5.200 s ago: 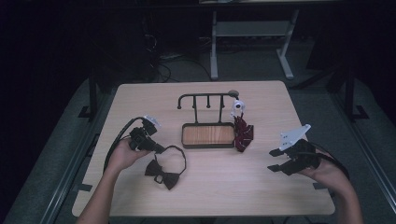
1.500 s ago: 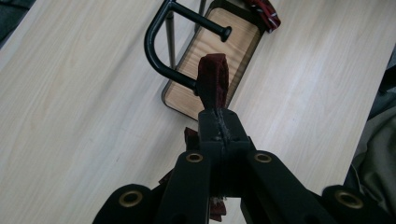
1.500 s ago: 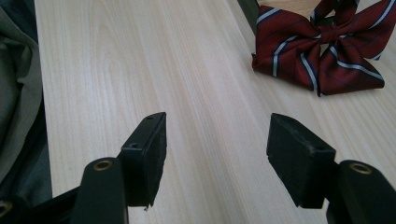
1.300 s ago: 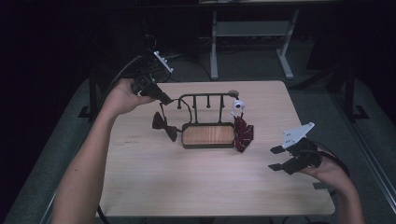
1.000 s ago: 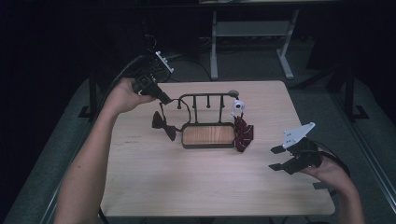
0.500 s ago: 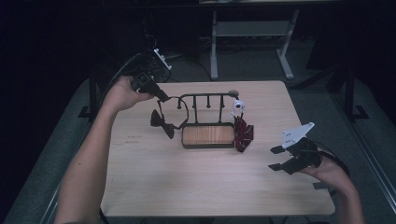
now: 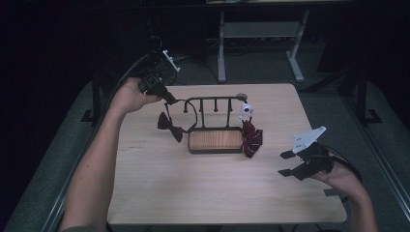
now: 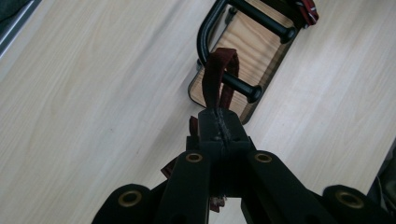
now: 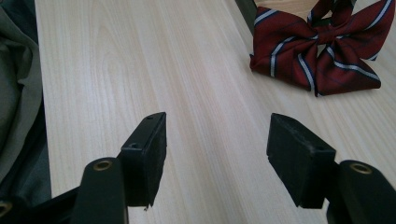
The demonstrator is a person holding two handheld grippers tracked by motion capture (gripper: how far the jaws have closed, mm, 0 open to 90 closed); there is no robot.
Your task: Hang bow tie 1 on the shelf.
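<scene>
Here the left gripper (image 8: 219, 123) pinches the bow tie strap (image 8: 218, 77) over a rack peg (image 8: 243, 88). The right gripper (image 9: 217, 154) is wide open, holding nothing.

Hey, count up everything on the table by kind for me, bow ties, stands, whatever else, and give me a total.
Bow ties: 2, a dark one hanging by its strap from the shut left claw at the rack, and a striped red one beside the rack's right end.
Racks: 1, black with a wooden base.
Small white things on the rack's right end: 1, too small to identify.
Total: 4
</scene>
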